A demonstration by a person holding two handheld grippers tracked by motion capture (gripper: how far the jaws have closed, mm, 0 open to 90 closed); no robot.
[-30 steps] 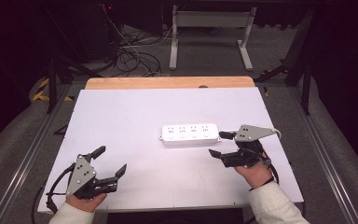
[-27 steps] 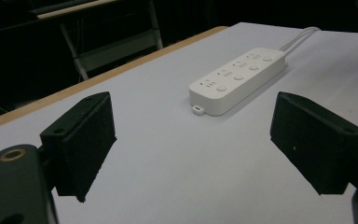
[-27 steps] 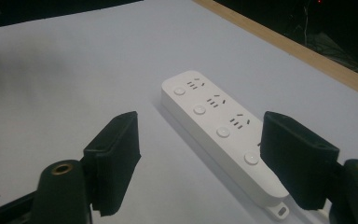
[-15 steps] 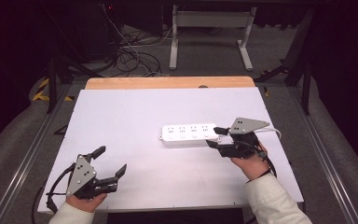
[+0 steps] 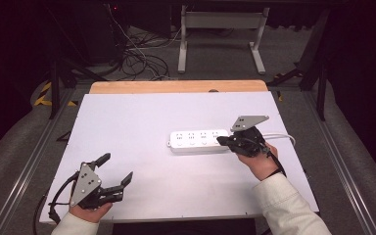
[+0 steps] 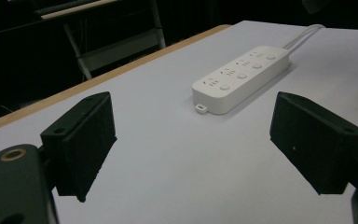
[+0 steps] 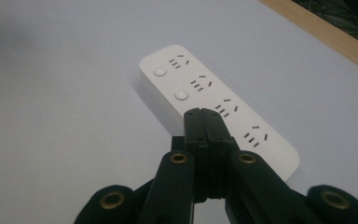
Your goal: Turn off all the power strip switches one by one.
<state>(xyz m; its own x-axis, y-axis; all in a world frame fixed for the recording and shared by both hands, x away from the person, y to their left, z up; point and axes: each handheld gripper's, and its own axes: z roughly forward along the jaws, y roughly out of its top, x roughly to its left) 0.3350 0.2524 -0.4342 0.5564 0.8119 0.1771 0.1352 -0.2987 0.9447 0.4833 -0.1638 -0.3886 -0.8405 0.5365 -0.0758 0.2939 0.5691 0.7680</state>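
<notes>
You are holding the right gripper (image 5: 223,141) over the right end of the white power strip (image 5: 198,141), with its jaws having just been closing and now pressed flat together, nothing lying between them. In the right gripper view those closed jaws (image 7: 201,122) are pointing along the strip's top face (image 7: 205,100), their tips hovering over the row of round buttons and sockets; whether they are touching the plastic, you cannot tell from here.

The power strip is lying flat on the white table (image 5: 142,122), right of centre and about midway between the near and far edges, its long side running left to right. Its white cable (image 5: 280,136) is leaving the right end and running past your right hand toward the table's right edge.

Your left gripper (image 5: 113,172) is resting near the near-left corner, well apart from the strip, its jaws standing wide open and holding nothing. Between them the left gripper view is showing the strip (image 6: 242,77) across bare tabletop.

A wooden strip (image 5: 176,86) is lining the far edge of the table. Beyond it, on the floor, loose cables (image 5: 137,61) and a metal frame (image 5: 220,34) are standing clear of your work.
</notes>
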